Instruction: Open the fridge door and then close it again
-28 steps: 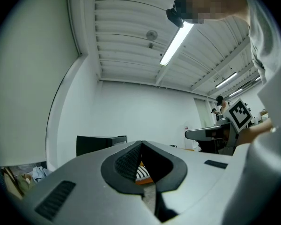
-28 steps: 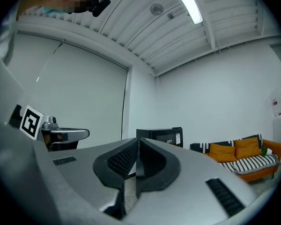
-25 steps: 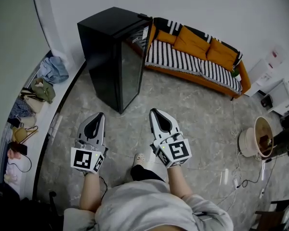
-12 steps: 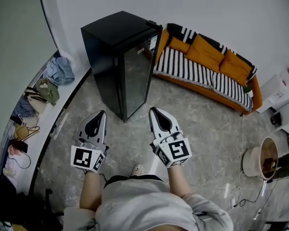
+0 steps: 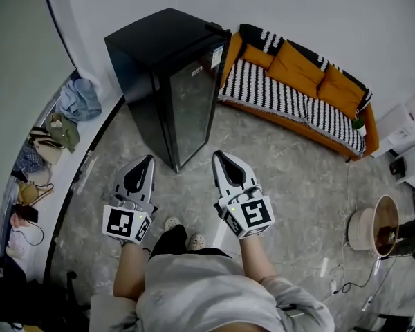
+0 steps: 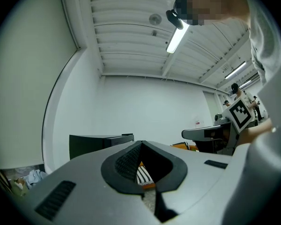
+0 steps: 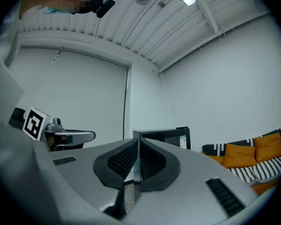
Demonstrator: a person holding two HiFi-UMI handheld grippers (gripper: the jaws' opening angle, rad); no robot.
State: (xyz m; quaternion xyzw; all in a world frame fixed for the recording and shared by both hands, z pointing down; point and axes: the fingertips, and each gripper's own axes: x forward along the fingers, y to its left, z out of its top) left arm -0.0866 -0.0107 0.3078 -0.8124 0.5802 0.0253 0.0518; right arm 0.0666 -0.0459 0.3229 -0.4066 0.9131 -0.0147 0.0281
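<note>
A black fridge (image 5: 169, 75) stands on the grey floor (image 5: 290, 182) by the white wall, with its door shut. An orange sofa (image 5: 290, 64) with a striped cover sits just beside it. The left gripper (image 5: 147, 159) and the right gripper (image 5: 219, 155) point at the fridge, near it but not touching, jaws together.

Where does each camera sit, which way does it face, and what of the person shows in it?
Head view: on the head, facing steeply down; fridge, floor, torso, left gripper, right gripper.
Left gripper view: on the left gripper, facing along its shut jaws toward the fridge; right gripper at right.
Right gripper view: on the right gripper, along its shut jaws toward fridge and sofa; left gripper at left.
Shared: all three show the fridge.
</note>
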